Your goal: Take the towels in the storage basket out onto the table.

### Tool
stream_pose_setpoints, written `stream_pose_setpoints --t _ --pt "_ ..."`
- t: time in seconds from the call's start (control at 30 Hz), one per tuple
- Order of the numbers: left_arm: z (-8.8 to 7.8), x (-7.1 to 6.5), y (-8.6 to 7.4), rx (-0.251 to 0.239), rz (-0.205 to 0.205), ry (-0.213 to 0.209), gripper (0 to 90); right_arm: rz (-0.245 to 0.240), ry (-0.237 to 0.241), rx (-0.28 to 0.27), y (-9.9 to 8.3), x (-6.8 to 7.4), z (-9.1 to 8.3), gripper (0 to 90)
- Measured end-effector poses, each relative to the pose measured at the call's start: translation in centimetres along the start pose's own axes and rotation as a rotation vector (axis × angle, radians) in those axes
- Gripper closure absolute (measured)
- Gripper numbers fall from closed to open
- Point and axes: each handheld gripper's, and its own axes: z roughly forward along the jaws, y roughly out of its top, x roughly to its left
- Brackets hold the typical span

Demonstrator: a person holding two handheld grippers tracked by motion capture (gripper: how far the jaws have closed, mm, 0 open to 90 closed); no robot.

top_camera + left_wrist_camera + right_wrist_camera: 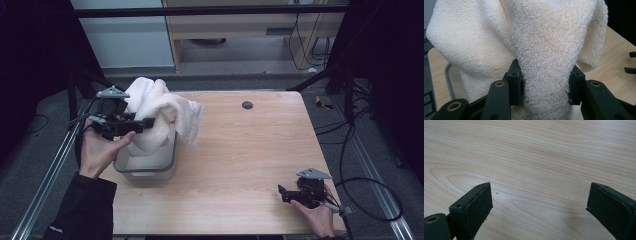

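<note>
A cream terry towel (162, 107) hangs bunched over a grey open bin (170, 162) at the table's left side. Its lower part drops into the bin and one flap droops over the bin's right rim. My left gripper (146, 123) is shut on the towel from the left. In the left gripper view its jaws (545, 85) pinch a thick fold of the towel (544, 37), with the bin's rim (447, 75) below left. My right gripper (282, 192) rests low near the table's front right corner. It stands open (539, 202) over bare wood with nothing between its jaws.
The wooden table (250, 150) has a small black round grommet (247, 105) near its far edge. Metal rails run along both sides of the table. Cables (370, 185) loop on the floor to the right. A cabinet stands beyond the far edge.
</note>
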Motion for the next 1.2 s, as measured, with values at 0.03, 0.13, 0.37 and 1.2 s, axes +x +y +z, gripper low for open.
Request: stream_pose_setpoints --t 0.03,0.13,0.37,1.2 --pt "0.1 -0.3 0.1 0.001 0.007 -0.005 56.5 0.001 0.0 -0.001 0.0 0.0 0.0 6.1" --pt "0.6 -1.2 0.6 0.006 0.025 -0.023 56.5 0.006 0.005 -0.003 0.0 0.0 -0.1 6.2" --pt "1.7 -2.9 1.3 0.019 0.063 -0.054 56.5 0.0 -0.001 -0.005 0.0 0.0 -0.1 6.3" --pt "5.7 -8.1 2.1 0.061 0.153 -0.143 56.3 -0.003 0.0 -0.017 0.0 -0.1 -0.3 6.7"
